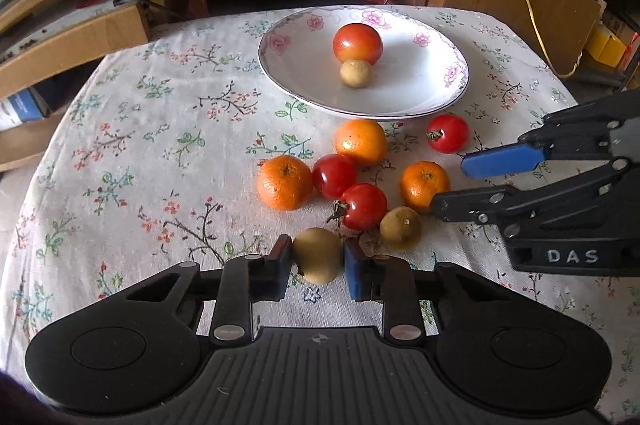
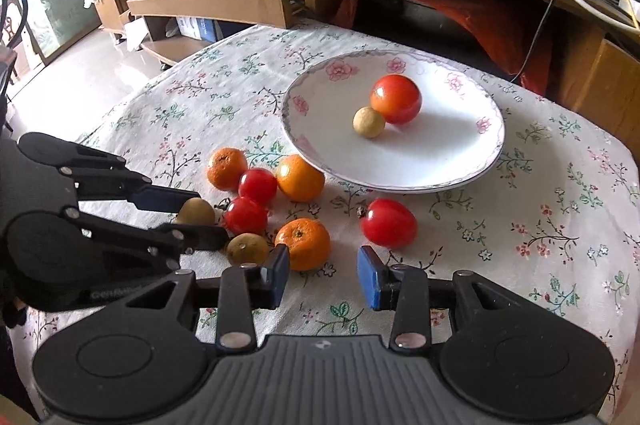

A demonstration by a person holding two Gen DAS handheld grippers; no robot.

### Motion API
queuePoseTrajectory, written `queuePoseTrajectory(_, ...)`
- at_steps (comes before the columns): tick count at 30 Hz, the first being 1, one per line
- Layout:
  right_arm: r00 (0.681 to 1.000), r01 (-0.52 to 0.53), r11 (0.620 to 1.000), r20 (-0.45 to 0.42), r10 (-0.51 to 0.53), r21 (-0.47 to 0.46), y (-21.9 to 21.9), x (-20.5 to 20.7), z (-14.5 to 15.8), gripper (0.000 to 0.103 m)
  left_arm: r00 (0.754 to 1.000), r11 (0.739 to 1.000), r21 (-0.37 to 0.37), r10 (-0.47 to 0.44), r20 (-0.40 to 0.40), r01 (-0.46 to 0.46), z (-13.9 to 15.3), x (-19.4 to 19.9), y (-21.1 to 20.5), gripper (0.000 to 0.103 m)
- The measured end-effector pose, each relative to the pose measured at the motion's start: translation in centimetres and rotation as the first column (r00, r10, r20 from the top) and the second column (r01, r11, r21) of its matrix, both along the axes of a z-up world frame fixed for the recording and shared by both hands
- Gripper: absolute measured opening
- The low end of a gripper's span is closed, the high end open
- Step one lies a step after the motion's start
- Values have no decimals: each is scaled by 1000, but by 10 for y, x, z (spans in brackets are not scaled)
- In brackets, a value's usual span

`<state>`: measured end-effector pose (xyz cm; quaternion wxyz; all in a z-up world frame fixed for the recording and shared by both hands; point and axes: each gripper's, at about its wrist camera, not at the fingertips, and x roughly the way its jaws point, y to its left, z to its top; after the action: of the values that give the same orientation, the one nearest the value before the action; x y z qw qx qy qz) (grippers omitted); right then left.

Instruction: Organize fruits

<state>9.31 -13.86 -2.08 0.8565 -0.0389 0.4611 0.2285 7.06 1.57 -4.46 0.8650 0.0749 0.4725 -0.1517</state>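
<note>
A white flowered plate (image 1: pixel 420 93) (image 2: pixel 440 161) holds a large tomato (image 1: pixel 357 43) (image 2: pixel 396 98) and a small tan longan (image 1: pixel 356 73) (image 2: pixel 368 122). On the cloth lie three oranges (image 1: pixel 284 182), three red tomatoes (image 1: pixel 363 206) and a brown longan (image 1: pixel 400 228) (image 2: pixel 247 248). My left gripper (image 1: pixel 317 265) (image 2: pixel 196 215) is shut on another brown longan (image 1: pixel 317 260) (image 2: pixel 197 211) at the cloth. My right gripper (image 2: pixel 323 275) (image 1: pixel 452 185) is open and empty, just in front of an orange (image 2: pixel 304 243) (image 1: pixel 424 185) and a lone tomato (image 2: pixel 388 223) (image 1: pixel 448 133).
The table has a floral cloth (image 1: pixel 160 145) (image 2: pixel 520 225). Behind it stands a wooden TV cabinet (image 1: pixel 100 33) (image 2: pixel 224 7) with cables and a yellow cord (image 1: pixel 528 1). The table drops off to the floor (image 2: pixel 72 73) at the far left.
</note>
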Motion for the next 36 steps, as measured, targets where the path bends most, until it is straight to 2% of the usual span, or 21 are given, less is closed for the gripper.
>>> queuePoseTrajectory(6, 999, -41, 999, -11, 41, -14, 10, 3, -7, 38, 1000, 1000, -8, -6, -2, 6, 1, -1, 2, 35)
queuePoseTrajectory(17, 999, -47, 998, -2, 47, -33, 23, 14, -14, 38, 1000, 1000, -3, -8, 13, 8, -2, 2, 2, 41)
queuePoseTrajectory(23, 999, -32, 998, -14, 31, -45, 21, 11, -12, 34, 1000, 1000, 1, -2, 9, 2, -1, 2, 1, 35)
queuePoseTrajectory(36, 999, 3, 997, -52, -7, -78, -1, -30, -4, 34, 1000, 1000, -5, -18, -13, 18, 1, -25, -3, 35)
